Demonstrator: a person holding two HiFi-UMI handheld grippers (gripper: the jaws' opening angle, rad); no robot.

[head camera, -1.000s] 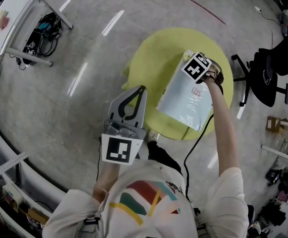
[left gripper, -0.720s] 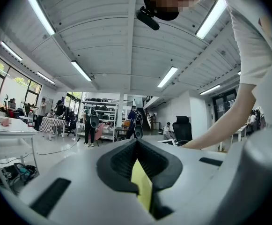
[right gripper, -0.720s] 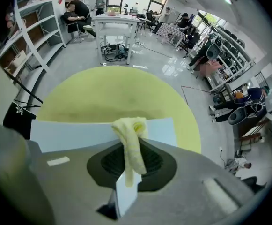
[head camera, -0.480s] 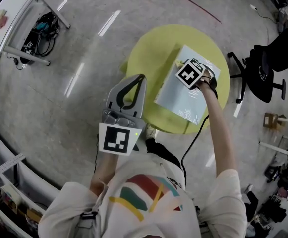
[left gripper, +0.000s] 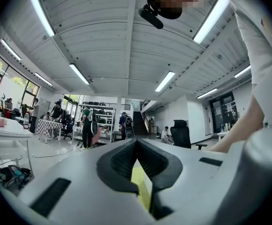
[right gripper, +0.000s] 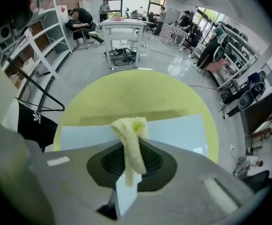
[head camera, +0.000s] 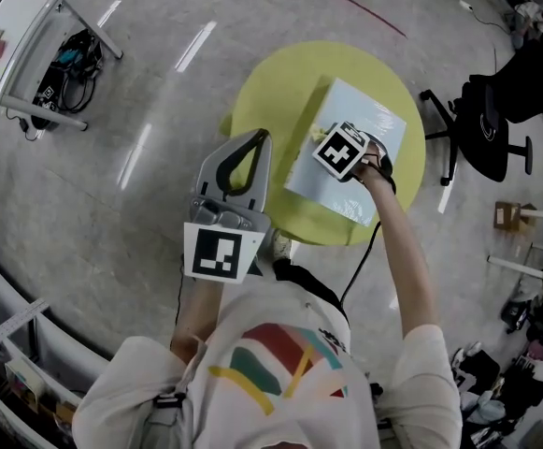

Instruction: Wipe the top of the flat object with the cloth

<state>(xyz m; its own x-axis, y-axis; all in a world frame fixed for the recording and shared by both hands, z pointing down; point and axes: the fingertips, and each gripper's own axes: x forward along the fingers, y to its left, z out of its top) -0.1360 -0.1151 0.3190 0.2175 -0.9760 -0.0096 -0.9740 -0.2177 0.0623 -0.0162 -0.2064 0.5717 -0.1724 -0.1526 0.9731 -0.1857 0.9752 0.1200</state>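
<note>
A pale-blue flat object [head camera: 364, 129] lies on the round yellow table [head camera: 271, 101]. In the right gripper view the same flat object [right gripper: 178, 128] spans the yellow table [right gripper: 140, 95] just beyond the jaws. My right gripper [right gripper: 128, 142] is shut on a yellow cloth [right gripper: 132, 137], which bunches out past the tips onto the flat object's near edge. From the head view the right gripper [head camera: 322, 143] sits over the flat object's left part, its marker cube hiding the tips. My left gripper [head camera: 255, 140] hangs shut beside the table's left edge, holding nothing; its left gripper [left gripper: 136, 143] tips touch.
A black office chair [head camera: 495, 110] stands right of the table. A white desk [head camera: 19, 26] with cables [head camera: 70, 59] under it is at the far left. In the right gripper view a white desk [right gripper: 121, 29] and a black rack [right gripper: 33, 83] stand beyond the table.
My right gripper has slid the cloth across the flat object from its far right corner toward its left side. The left gripper has stayed beside the table.
</note>
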